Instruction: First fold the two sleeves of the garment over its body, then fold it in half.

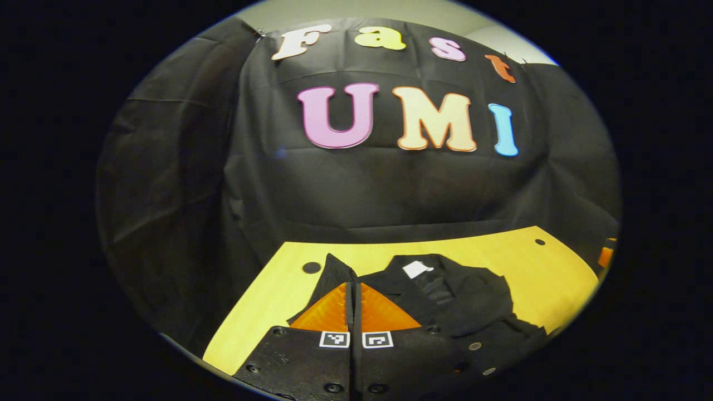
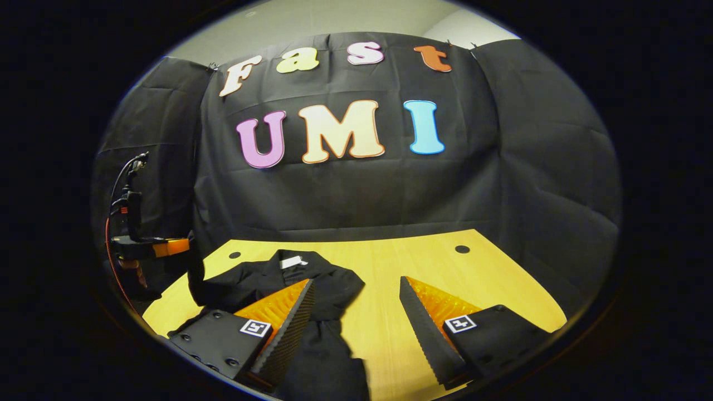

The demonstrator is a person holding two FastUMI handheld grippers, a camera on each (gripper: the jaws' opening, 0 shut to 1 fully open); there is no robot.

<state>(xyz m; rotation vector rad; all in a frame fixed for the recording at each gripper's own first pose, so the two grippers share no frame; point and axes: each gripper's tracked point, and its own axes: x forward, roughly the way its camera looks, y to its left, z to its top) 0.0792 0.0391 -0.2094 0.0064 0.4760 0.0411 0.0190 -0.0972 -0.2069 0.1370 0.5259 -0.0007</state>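
Black garment lies on the yellow table, collar end toward the booth's back wall, a white label showing inside the neck. Cloth is bunched and creased, not flat; in the right gripper view the right sleeve is already folded across the body, and a narrower run of fabric trails toward the near table edge. In the left gripper view the same garment sits heaped just past the fingers, label up.

Left gripper: fingers pressed together, a strip of black fabric rising between them, pinched. Right gripper: fingers spread wide, nothing between them; left finger over the garment, the other over bare table. Left gripper also seen far left, raised at the table edge.
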